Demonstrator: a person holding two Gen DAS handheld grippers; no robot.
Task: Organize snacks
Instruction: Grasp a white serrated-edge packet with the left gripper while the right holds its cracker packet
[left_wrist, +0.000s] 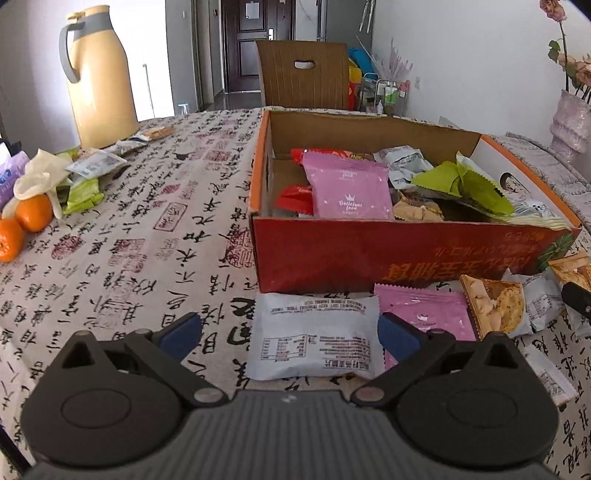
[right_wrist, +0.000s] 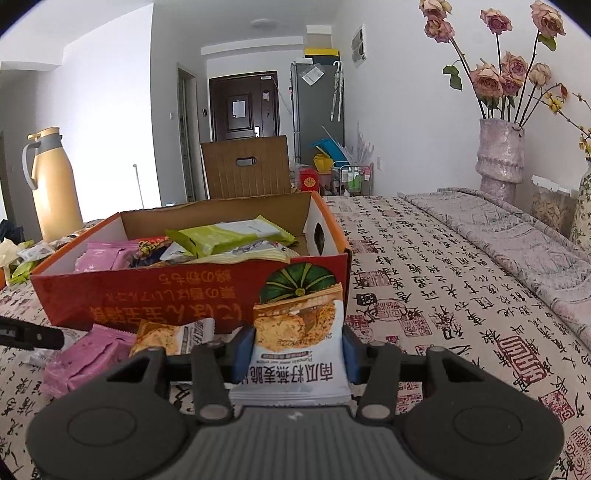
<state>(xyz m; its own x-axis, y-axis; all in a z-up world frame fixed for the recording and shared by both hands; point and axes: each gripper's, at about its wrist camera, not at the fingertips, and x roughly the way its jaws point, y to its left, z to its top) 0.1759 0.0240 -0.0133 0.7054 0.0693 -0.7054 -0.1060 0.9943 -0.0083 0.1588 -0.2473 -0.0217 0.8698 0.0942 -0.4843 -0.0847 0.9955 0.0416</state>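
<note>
A red cardboard box (left_wrist: 332, 251) holds several snack packets, pink, green and red; it also shows in the right wrist view (right_wrist: 147, 291). My left gripper (left_wrist: 290, 332) is open, its blue pads on either side of a white snack packet (left_wrist: 314, 336) lying on the table in front of the box. A pink packet (left_wrist: 424, 310) and an orange-white cracker packet (left_wrist: 495, 306) lie to its right. My right gripper (right_wrist: 297, 352) is shut on a white-and-orange cracker packet (right_wrist: 299, 339), held upright just before the box's front wall.
A yellow thermos jug (left_wrist: 99, 77) stands at the far left with loose wrappers (left_wrist: 81, 184) and oranges (left_wrist: 33, 212) near it. A vase of roses (right_wrist: 500, 155) stands at the right. A pink packet (right_wrist: 85, 362) and a cracker packet (right_wrist: 166, 338) lie left of my right gripper.
</note>
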